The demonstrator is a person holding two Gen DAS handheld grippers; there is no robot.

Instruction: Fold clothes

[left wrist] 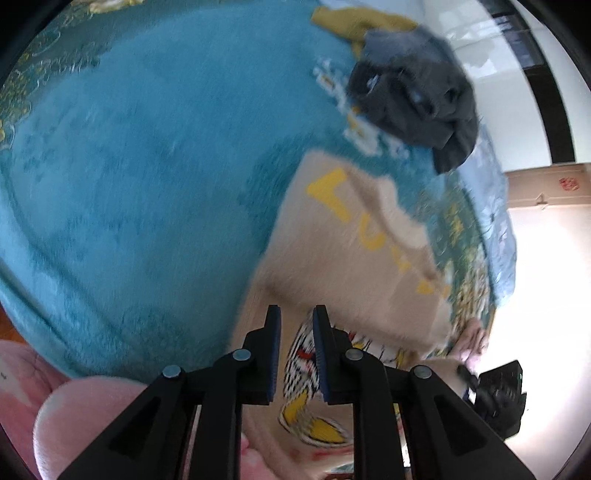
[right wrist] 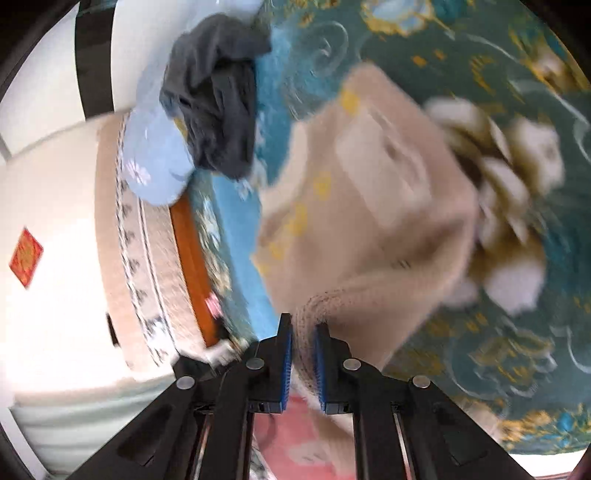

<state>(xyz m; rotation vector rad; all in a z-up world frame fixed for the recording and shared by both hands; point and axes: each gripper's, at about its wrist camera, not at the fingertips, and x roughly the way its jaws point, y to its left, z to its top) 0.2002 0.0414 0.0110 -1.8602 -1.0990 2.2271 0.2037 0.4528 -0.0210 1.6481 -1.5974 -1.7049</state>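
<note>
A beige sweater (left wrist: 354, 254) with yellow letters and a printed picture lies partly folded on a teal blanket (left wrist: 147, 155). My left gripper (left wrist: 296, 321) is shut on the sweater's near edge by the print. In the right wrist view the same sweater (right wrist: 373, 206) hangs blurred above the patterned blanket (right wrist: 517, 362). My right gripper (right wrist: 303, 330) is shut on its ribbed hem. A dark grey garment (left wrist: 417, 96) lies crumpled beyond; it also shows in the right wrist view (right wrist: 218, 99).
A mustard garment (left wrist: 354, 22) lies past the grey one. A light blue cloth (right wrist: 155, 155) hangs at the bed's edge beside an orange wooden frame (right wrist: 192, 266). Pink clothing (left wrist: 81, 413) is near my left gripper. The other gripper's body (left wrist: 498, 395) is low right.
</note>
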